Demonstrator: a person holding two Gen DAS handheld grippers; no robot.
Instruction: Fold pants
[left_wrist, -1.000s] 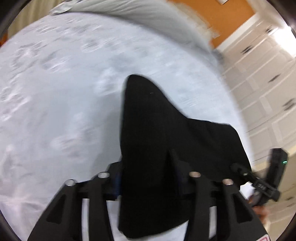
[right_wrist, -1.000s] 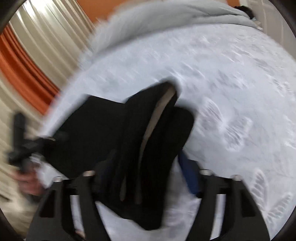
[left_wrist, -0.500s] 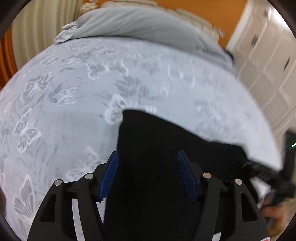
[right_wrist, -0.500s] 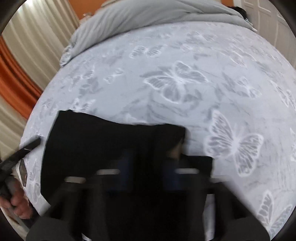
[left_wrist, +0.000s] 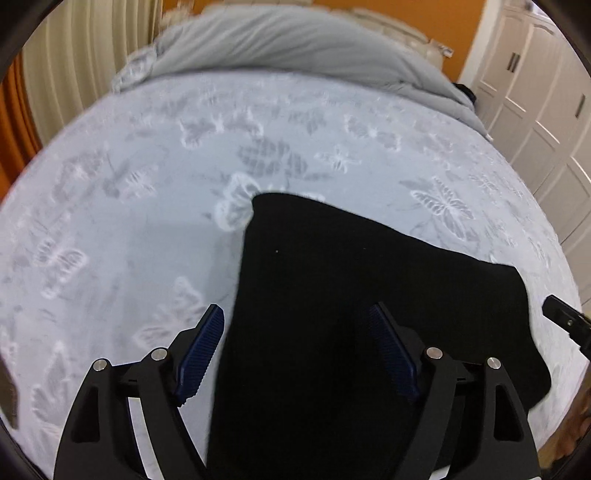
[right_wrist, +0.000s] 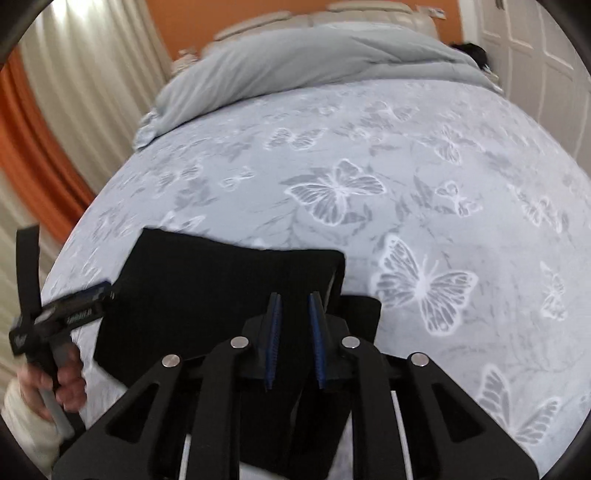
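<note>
A second ago both claws lifted the black pants (left_wrist: 351, 295) off the bed (left_wrist: 129, 221); now the cloth lies flat on the butterfly cover. The left claw (left_wrist: 299, 347) has let go and stands wide above the fabric, pointing toward 12 o'clock. The right claw (right_wrist: 293, 339) is narrow, with dark cloth between its blue pads (right_wrist: 273, 332); whether it pinches is unclear. The pants' near edge is cut off at 6 o'clock

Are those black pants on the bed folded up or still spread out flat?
Folded. The pants lie as a compact black block on the bed, and doubled layers show at the right edge.
</note>
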